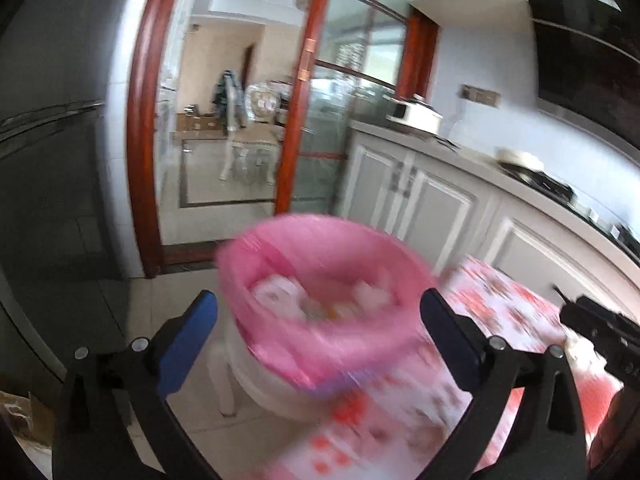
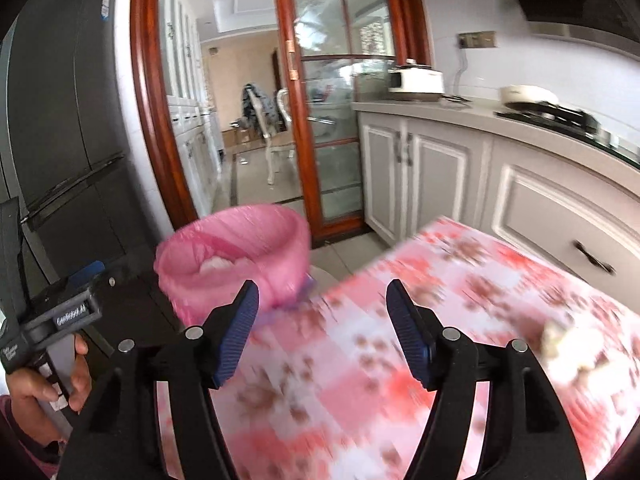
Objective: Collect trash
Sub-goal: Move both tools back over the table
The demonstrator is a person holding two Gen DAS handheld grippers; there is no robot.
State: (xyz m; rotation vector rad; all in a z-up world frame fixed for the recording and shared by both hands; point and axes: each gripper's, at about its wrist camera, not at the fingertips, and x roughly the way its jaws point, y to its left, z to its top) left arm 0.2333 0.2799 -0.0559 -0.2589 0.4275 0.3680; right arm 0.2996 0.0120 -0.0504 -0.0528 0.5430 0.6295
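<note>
Your right gripper (image 2: 322,332) has its jaws apart w/ nothing between them, hanging over the near-left part of the tabletop (image 2: 400,360), which wears a pink floral cloth. Your left gripper (image 1: 318,334) is likewise spread wide and empty, framing the bin (image 1: 276,384), a white tub lined w/ a pink bag (image 1: 332,276), standing off the table's left edge on what looks like a white stool; can't confirm the support, it's blurred. The trash left to collect looks like one pale crumpled wad (image 2: 568,344) near the table's right edge, just beside the right gripper's outer arm, also glimpsed in the left view under the other tool's body. It's smeared by motion blur, so what it's made of is a guess: prob. tissue or paper, whitish w/ a yellowish tinge, lumpy, no clear outline. Judged that way it'll be very light, soft, crushable, not fragile, not slippery; the ribbed blue pads (image 2: 240,336) should bite fine. Take it across the thickest part of the lump, pinching from the sides and low to the cloth, but don't snag the cloth itself, since it may lift w/ the wad. Squeeze fully; a loose wad can shed bits. The bag already holds white crumpled stuff (image 1: 280,294), so the drop spot is the open pink mouth, well apart from the wad across the tabletop.
</note>
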